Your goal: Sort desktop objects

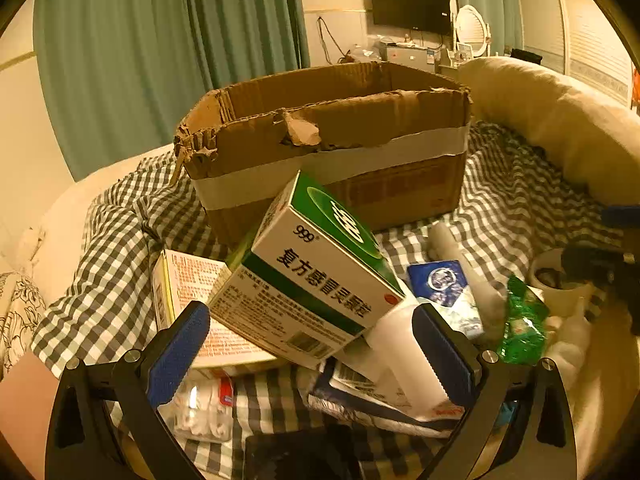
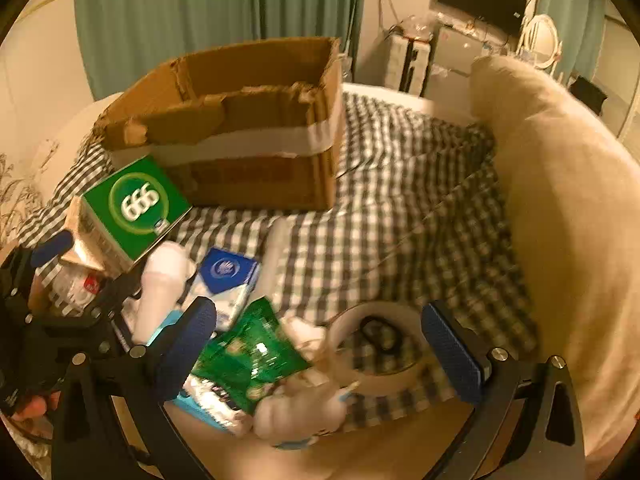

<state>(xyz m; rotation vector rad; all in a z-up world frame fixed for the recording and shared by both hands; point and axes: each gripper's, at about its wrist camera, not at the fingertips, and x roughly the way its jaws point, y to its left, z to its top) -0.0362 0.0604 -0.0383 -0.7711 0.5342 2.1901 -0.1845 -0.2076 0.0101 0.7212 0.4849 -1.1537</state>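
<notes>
A bed under a checked blanket [image 2: 400, 184] carries a heap of things. Left to right: the left tongs [image 1: 311, 348] gape wide, empty, around a green-and-white medicine box [image 1: 316, 264]; a blue packet [image 2: 230, 280]; a green packet [image 2: 248, 356]; the right tongs [image 2: 320, 352], also wide and empty, over a tape roll [image 2: 380, 360]. A torn cardboard box [image 2: 240, 128] stands toward the far edge.

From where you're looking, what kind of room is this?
Most likely a bedroom. The clutter lies on a checked bedspread beside a long cream pillow, with green curtains and a wall-mounted screen above a cluttered desk behind.
</notes>
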